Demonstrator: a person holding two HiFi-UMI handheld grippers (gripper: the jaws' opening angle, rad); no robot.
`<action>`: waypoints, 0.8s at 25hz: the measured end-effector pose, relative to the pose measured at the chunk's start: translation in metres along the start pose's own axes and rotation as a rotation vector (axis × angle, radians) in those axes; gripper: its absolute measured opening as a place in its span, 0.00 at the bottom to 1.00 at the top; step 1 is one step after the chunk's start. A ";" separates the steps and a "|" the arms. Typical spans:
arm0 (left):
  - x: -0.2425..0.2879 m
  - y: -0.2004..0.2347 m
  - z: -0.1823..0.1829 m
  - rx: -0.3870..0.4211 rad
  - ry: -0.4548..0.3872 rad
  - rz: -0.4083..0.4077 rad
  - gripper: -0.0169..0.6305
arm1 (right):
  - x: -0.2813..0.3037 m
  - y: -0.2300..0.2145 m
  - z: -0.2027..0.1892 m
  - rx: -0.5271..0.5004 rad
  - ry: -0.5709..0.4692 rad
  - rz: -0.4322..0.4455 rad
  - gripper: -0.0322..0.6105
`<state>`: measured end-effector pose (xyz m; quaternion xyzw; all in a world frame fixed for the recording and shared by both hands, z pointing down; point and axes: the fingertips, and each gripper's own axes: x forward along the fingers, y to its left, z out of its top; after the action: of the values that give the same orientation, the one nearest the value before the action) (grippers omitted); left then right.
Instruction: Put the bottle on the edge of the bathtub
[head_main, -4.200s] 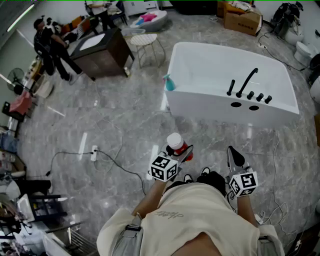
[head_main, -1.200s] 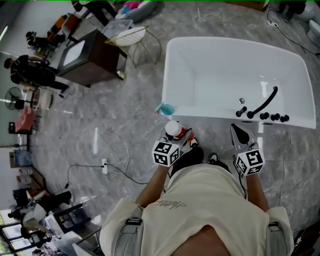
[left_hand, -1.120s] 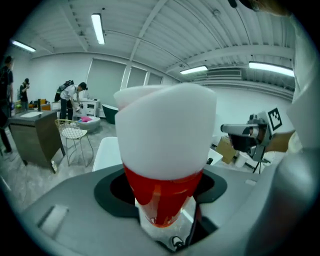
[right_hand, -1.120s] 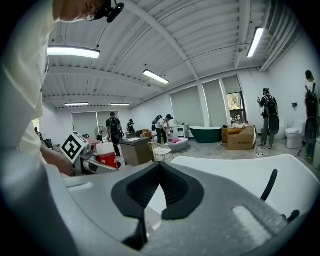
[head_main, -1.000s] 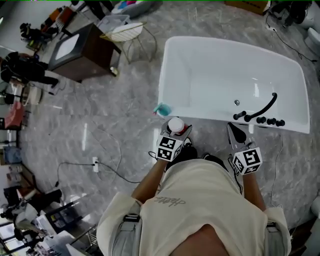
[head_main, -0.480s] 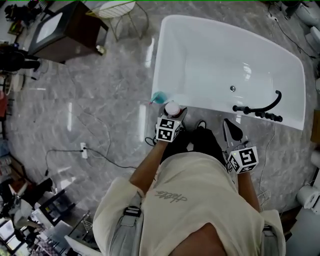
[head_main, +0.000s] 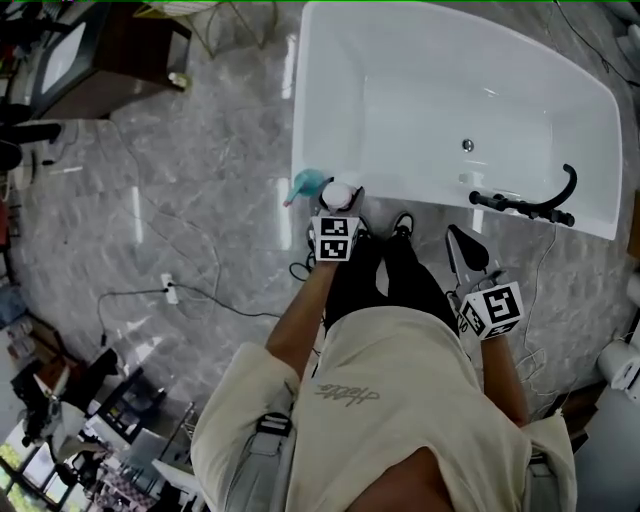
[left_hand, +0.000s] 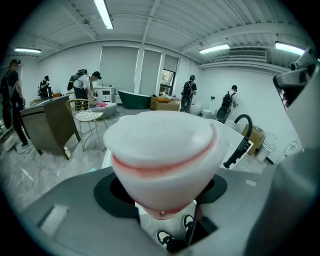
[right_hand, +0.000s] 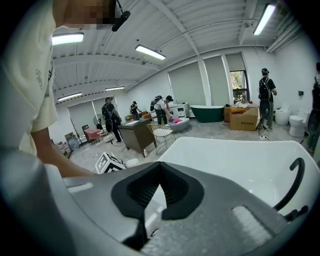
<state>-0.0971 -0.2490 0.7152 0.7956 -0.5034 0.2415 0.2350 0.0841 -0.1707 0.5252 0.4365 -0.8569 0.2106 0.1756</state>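
The left tongs (head_main: 339, 207) are clenched on the bottle (left_hand: 161, 156). The bottle stands up straight, and its white cap with a red line under it fills the left gripper view. It is right at the near edge of the white bathtub (head_main: 440, 90), close to the left corner. I cannot tell if it touches the edge. A small blue-green thing (head_main: 305, 185) is just beside it. The right tongs (head_main: 458, 240) are squeezed together with nothing in them, near the black tap (head_main: 530, 205).
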 end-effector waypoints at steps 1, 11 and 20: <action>0.004 0.002 -0.001 0.003 0.003 0.008 0.50 | 0.000 -0.004 0.000 0.014 0.001 -0.002 0.05; 0.035 0.004 -0.012 0.009 0.041 0.058 0.50 | 0.005 -0.028 -0.002 0.050 0.031 -0.008 0.05; 0.039 0.001 -0.015 0.062 0.045 0.073 0.50 | 0.012 -0.033 0.001 0.045 0.039 0.003 0.05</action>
<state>-0.0853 -0.2667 0.7505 0.7781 -0.5188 0.2833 0.2127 0.1046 -0.1971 0.5369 0.4346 -0.8491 0.2386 0.1824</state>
